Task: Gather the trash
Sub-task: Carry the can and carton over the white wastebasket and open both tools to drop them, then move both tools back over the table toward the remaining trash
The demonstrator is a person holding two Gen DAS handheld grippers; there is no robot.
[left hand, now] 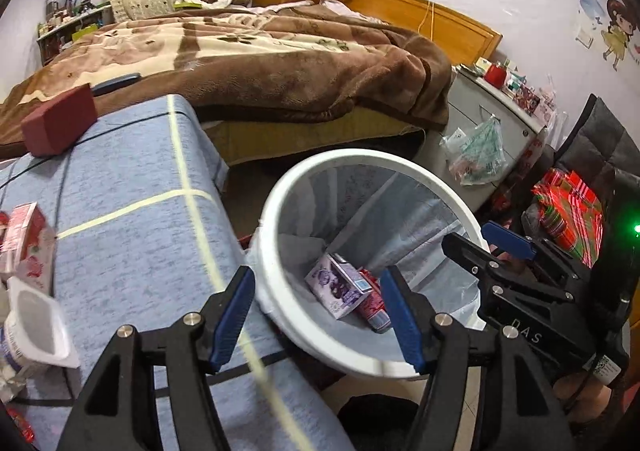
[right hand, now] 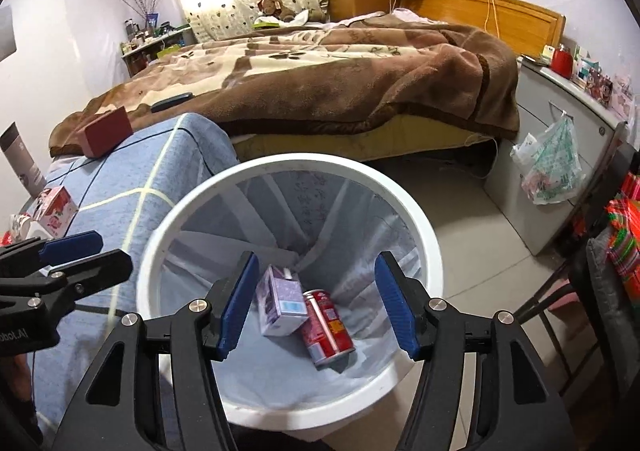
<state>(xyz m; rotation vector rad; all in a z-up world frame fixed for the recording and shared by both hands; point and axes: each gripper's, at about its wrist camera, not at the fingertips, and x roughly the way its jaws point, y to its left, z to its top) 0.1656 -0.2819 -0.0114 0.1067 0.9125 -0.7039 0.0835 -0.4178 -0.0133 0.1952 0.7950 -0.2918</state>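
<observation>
The mouth of the round white plastic trash bin (right hand: 434, 251) with its pale liner is open from above; a purple drink carton (right hand: 280, 301) and a red metal can (right hand: 326, 325) lie touching only at the bottom. Both the left gripper (left hand: 318, 317) and right gripper (right hand: 316, 307) hang over it, jaws spread. The blue-grey clothed table (left hand: 132, 219) presses close to the bin's left rim, possibly touching it. Rightward, tiled floor (right hand: 476, 211) lies bare up to the grey cabinet (right hand: 560, 175).
</observation>
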